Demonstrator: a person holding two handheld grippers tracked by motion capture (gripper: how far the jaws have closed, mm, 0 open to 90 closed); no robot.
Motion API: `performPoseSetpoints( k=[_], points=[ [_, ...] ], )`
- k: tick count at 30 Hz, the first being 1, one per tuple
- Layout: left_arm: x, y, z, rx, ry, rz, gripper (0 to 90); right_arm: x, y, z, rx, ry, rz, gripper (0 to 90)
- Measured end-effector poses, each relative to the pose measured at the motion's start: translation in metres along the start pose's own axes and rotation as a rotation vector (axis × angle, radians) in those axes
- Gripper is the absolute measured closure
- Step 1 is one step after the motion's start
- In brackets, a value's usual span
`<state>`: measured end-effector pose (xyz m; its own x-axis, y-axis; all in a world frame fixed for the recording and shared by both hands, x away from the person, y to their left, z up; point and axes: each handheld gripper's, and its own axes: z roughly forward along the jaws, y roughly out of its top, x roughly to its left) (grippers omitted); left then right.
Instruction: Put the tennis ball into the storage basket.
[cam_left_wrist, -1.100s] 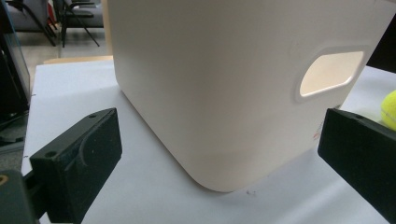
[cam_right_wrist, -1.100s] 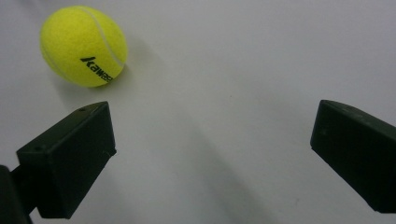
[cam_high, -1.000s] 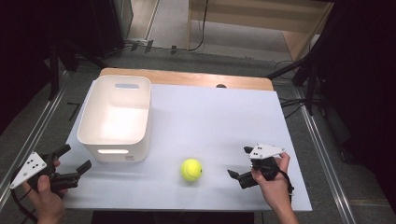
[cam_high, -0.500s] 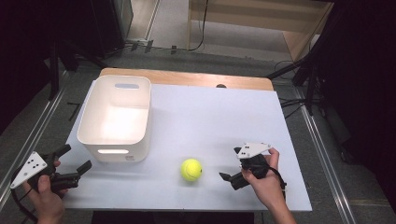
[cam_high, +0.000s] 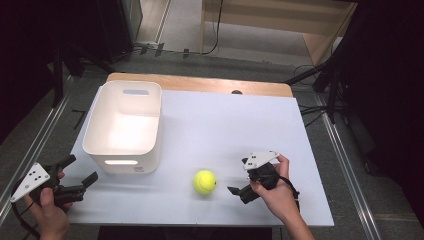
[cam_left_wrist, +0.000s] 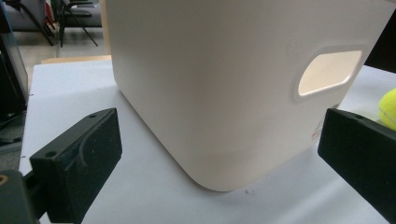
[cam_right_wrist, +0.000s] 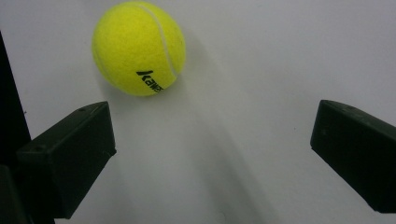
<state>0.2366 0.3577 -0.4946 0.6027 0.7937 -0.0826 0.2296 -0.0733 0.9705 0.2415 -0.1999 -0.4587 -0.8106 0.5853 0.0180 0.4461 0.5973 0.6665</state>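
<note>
On the worktop (cam_high: 210, 130) the right tongs (cam_high: 239, 176) sit wide apart just short of the ball (cam_high: 204, 181); they'd best centre on it before squeezing, left tongs (cam_high: 76, 173) also apart

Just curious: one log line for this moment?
right gripper: open, near ball | left gripper: open, by bin | ball on table
</note>
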Motion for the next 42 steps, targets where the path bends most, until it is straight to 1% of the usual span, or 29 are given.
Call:
performPoseSetpoints(
  k=[6, 10, 11, 12, 16, 20, 22, 24, 36, 39, 42],
  points=[
    [0.0, 0.0, 0.0, 0.0, -0.001, 0.001, 0.0, 0.004, 0.007, 0.007, 0.021, 0.02, -0.025, 0.0],
    [0.0, 0.0, 0.0, 0.001, -0.004, 0.002, 0.0, 0.006, 0.009, 0.011, 0.034, 0.032, -0.032, 0.0],
    [0.0, 0.0, 0.001, 0.001, -0.006, 0.003, 0.0, 0.007, 0.011, 0.014, 0.034, 0.045, -0.041, 0.0],
    [0.0, 0.0, 0.001, 0.001, -0.004, 0.003, 0.0, 0.008, 0.011, 0.015, 0.037, 0.051, -0.039, 0.0],
    [0.0, 0.0, 0.001, 0.003, -0.005, 0.007, 0.0, 0.009, 0.014, 0.018, 0.04, 0.058, -0.049, 0.0],
    [0.0, 0.0, 0.001, 0.004, -0.005, 0.007, 0.0, 0.011, 0.019, 0.022, 0.054, 0.071, -0.063, 0.0],
    [0.0, 0.0, 0.001, 0.004, -0.005, 0.007, 0.0, 0.011, 0.02, 0.023, 0.055, 0.073, -0.073, 0.0],
    [0.0, 0.0, 0.001, 0.004, -0.005, 0.007, 0.0, 0.012, 0.023, 0.025, 0.07, 0.073, -0.081, 0.0],
    [0.0, 0.0, 0.001, 0.003, -0.005, 0.008, 0.0, 0.015, 0.032, 0.034, 0.108, 0.093, -0.105, 0.0],
    [0.0, 0.0, 0.001, 0.002, -0.005, 0.007, 0.0, 0.016, 0.033, 0.036, 0.112, 0.097, -0.101, 0.0],
    [0.0, 0.0, 0.001, 0.001, -0.006, 0.006, 0.0, 0.018, 0.036, 0.04, 0.128, 0.106, -0.113, 0.0]
  ],
)
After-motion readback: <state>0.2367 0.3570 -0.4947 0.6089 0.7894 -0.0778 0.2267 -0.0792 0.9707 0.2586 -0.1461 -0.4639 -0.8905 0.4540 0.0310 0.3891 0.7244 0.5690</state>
